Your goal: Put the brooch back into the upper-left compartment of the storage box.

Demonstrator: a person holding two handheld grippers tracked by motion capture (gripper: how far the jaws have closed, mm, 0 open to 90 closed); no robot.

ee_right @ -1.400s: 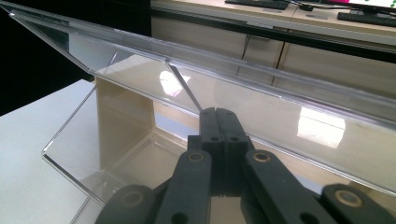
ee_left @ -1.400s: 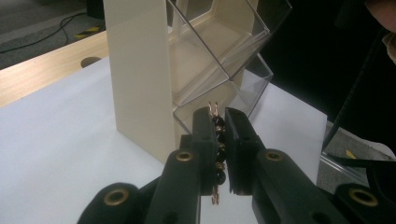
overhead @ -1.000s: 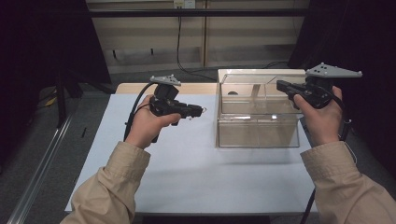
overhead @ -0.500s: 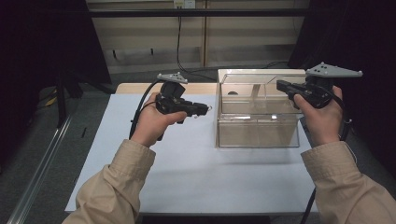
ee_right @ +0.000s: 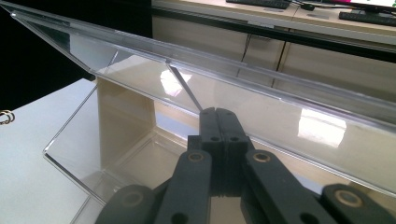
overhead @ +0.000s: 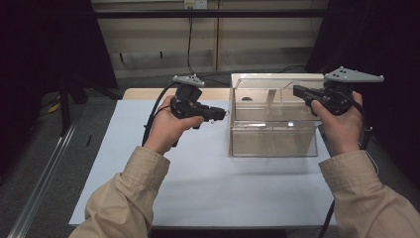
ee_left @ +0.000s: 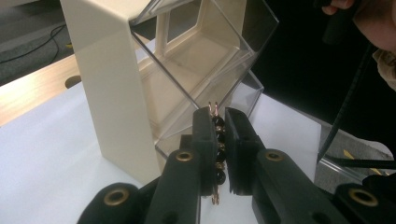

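The high camera looks forward and down over my table (overhead: 198,188); each gripper camera peers closely along its jaws (both share the clear box (overhead: 273,116)).

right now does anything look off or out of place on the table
Nothing looks spilled, broken or askew. The clear box stands upright and square on the white table. The left gripper is shut on a string of dark beads with gold links, held beside the box; the right gripper is shut with nothing between its jaws.

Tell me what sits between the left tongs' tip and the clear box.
Nothing: in the high view a bare strip of white table separates the left tongs, shut on a beaded chain, from the clear box.
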